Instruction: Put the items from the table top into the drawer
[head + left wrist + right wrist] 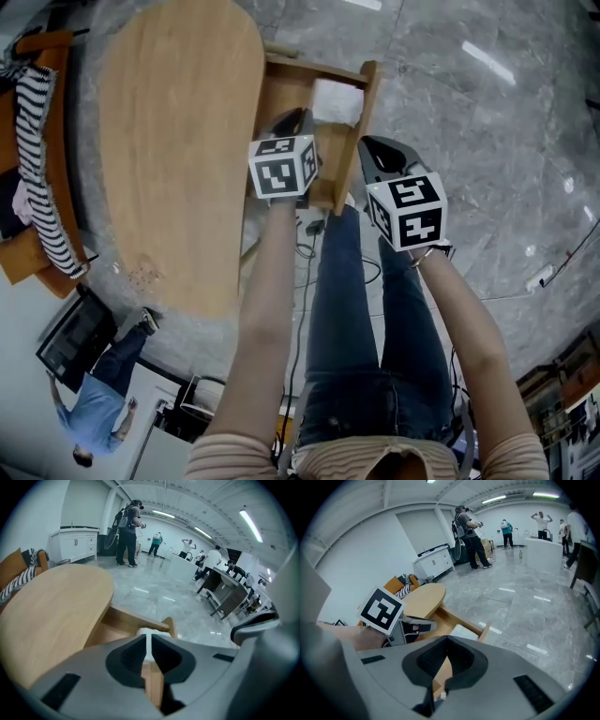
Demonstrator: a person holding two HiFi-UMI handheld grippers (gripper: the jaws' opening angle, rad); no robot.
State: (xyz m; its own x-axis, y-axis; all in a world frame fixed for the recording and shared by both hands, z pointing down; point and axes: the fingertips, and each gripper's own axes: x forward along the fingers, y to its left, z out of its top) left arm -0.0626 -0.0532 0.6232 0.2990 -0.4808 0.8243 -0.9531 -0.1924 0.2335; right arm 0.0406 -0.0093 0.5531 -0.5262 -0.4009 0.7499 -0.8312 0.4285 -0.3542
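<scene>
With a white item (337, 101) stowed in the open drawer (367, 105), the table top (178, 141) is seen bare. The left gripper (298, 115), narrowed to a slit, and the right gripper (371, 146), pressed together, are held empty above the drawer front, likely for pushing it shut.

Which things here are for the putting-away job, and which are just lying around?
For the job: table top, open drawer, white thing inside it, left claw, right claw.
Just lying about: striped cloth, wooden chair.
</scene>
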